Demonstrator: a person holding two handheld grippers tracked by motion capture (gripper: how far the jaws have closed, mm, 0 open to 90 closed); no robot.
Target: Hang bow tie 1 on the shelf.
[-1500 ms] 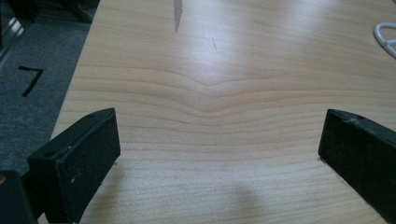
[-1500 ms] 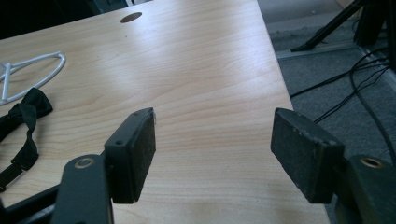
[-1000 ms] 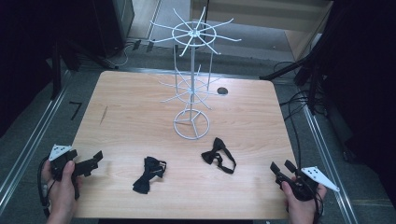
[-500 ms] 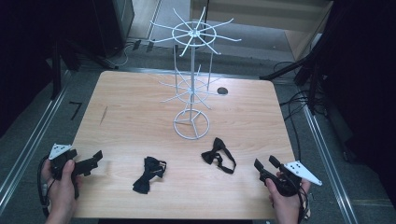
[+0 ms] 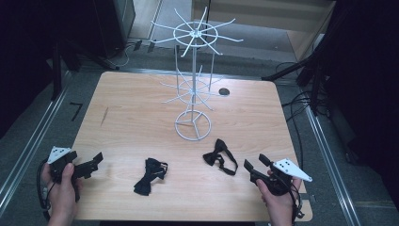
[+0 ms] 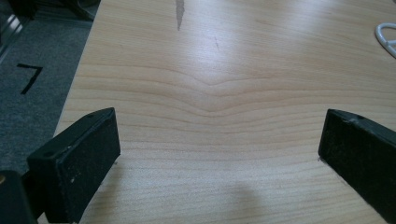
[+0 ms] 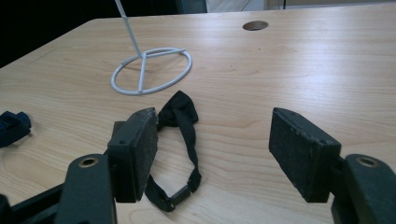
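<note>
Bow tie [image 7: 180, 112] sits just ahead of the right gripper [image 7: 212, 140], its strap looping back beside the left jaw; jaws wide apart, holding nothing. Best bet, I'd say: centre on the knot, come down flat, close on fabric and not the thin strap. Left gripper [image 6: 217, 154] is also wide open, empty, over bare table [image 6: 233, 56]. Second tie [image 5: 149, 175] lies mid-table. Farther back stands the wire rack [image 5: 193, 84].

Bench [image 5: 141, 117] carries a white wire rack [image 5: 193, 84] and two black bow ties [image 5: 149, 175] [image 5: 219, 156]; both tongs [image 5: 96, 162] [image 5: 255, 165] gape, empty.
</note>
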